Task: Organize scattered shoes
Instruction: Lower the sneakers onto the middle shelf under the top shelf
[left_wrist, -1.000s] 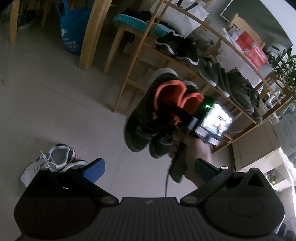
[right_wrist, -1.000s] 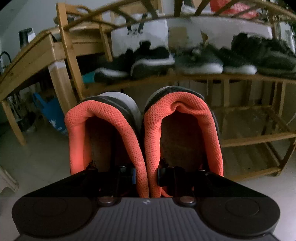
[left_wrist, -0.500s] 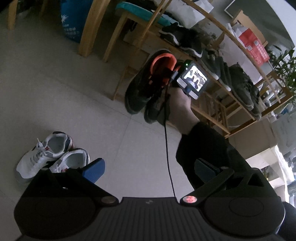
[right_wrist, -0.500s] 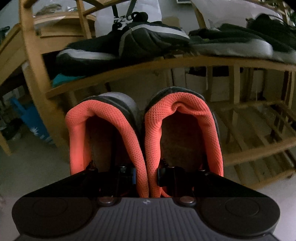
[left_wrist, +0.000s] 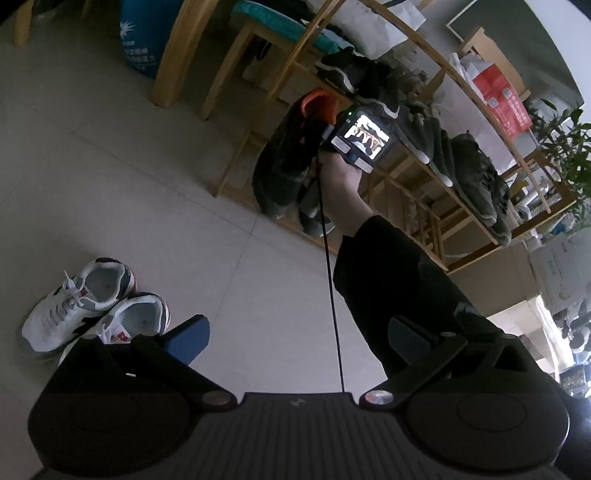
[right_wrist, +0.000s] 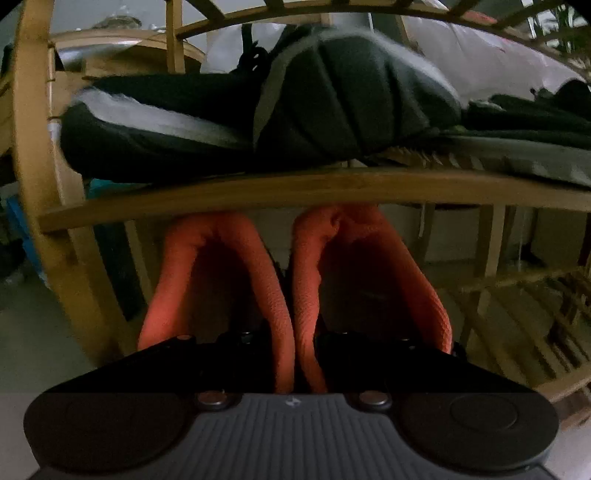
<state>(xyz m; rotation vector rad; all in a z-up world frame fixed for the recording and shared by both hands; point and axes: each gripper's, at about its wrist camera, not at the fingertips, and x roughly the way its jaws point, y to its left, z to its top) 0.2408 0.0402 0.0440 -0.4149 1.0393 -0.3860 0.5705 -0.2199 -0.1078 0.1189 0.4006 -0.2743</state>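
My right gripper (right_wrist: 295, 354) is shut on a pair of dark shoes with orange lining (right_wrist: 299, 280), pinching their inner collars together. The pair's toes have gone in under a shelf board (right_wrist: 295, 192) of the wooden shoe rack. The left wrist view shows that pair (left_wrist: 288, 162) hanging toes down at the rack's (left_wrist: 436, 206) left end, held by a hand in a black sleeve. My left gripper (left_wrist: 297, 338) is open over the floor with nothing between its blue pads. A pair of white sneakers (left_wrist: 96, 302) stands on the tiles to its left.
Black and grey shoes (left_wrist: 436, 140) fill the rack's middle shelf, and a black pair (right_wrist: 258, 118) sits right above the orange-lined one. A wooden table leg (left_wrist: 177, 55), a blue bag (left_wrist: 144, 37) and a teal stool (left_wrist: 280, 26) stand left of the rack.
The right gripper has carried the orange-lined pair forward and down, from in front of the rack to under the shelf board. The left gripper has barely moved.
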